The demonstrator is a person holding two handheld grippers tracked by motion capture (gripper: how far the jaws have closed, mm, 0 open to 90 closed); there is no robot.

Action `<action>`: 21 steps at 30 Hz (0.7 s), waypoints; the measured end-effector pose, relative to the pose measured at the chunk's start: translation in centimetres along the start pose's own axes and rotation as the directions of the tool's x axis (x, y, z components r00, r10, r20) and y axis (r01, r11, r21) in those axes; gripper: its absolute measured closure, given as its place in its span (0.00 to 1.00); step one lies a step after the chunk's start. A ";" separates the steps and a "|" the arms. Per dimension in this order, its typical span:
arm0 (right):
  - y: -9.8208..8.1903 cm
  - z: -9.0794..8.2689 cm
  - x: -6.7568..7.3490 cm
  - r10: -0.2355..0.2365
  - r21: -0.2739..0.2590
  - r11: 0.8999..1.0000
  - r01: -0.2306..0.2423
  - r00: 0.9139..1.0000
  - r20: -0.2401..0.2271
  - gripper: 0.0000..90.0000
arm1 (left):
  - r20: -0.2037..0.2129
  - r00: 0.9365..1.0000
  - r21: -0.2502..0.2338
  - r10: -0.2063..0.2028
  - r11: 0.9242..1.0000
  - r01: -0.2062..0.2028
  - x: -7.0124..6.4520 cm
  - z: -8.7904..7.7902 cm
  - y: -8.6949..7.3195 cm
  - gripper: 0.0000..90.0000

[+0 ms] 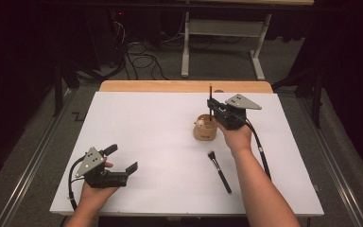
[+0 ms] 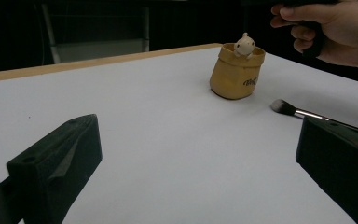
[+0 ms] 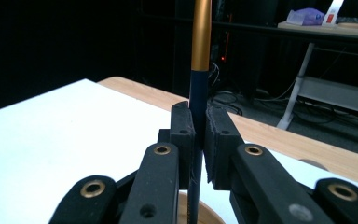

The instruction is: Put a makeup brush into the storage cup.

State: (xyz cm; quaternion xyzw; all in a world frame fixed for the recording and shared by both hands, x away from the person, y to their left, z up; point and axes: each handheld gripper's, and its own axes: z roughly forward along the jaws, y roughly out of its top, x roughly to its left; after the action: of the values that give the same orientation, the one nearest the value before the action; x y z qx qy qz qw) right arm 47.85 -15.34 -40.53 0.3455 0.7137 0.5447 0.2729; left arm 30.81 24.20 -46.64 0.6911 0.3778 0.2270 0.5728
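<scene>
A person sits at a table [image 1: 137, 123] covered by a white sheet, holding a black two-jaw gripper in each hand. In the high view, the right gripper [image 1: 211, 106] is raised over the far right part of the table, directly above a small tan cup [image 1: 204, 128] shaped like a sack. Its jaws are pressed together on a thin, dark-handled brush [image 1: 211, 101], held upright with its lower end down in the cup's mouth. The right gripper view looks along those jaws: the two pads clamp the navy part of the brush's handle [image 3: 198, 100], which turns gold higher up, and the cup's pale rim [image 3: 204, 215] curves just below. A small white figurine [image 2: 244, 45] peeks over the cup's rim in the left gripper view, which also shows dark lettering on the cup's [image 2: 237, 71] side. A second brush, a makeup brush [image 1: 219, 170] with a dark handle and soft bristles, lies flat on the white sheet near the cup, on the person's side of it, bristles pointing towards the cup. The left gripper [image 1: 121, 160] rests low at the near left of the table, well apart from the cup and both brushes, with its jaws spread wide and nothing between them.
</scene>
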 end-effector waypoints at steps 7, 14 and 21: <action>-0.5 0.5 -0.1 -0.002 0.030 1.000 0.002 1.000 0.002 0.94 | 0.004 1.000 0.000 0.000 1.000 0.000 0.1 0.0 0.0 0.01; -1.1 0.8 -0.1 -0.011 0.065 0.998 0.011 1.000 0.006 0.94 | 0.003 1.000 -0.002 -0.003 1.000 0.003 0.1 0.0 0.0 0.01; -2.0 1.0 -0.1 -0.016 0.096 0.995 0.015 1.000 0.014 0.94 | 0.004 1.000 0.000 0.002 1.000 -0.002 0.1 0.0 0.0 0.01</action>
State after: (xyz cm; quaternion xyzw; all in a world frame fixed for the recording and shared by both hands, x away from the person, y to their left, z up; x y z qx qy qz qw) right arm 48.35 -15.18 -42.71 0.3568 0.7398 0.5050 0.2653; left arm 30.86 24.29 -46.70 0.6921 0.3760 0.2259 0.5733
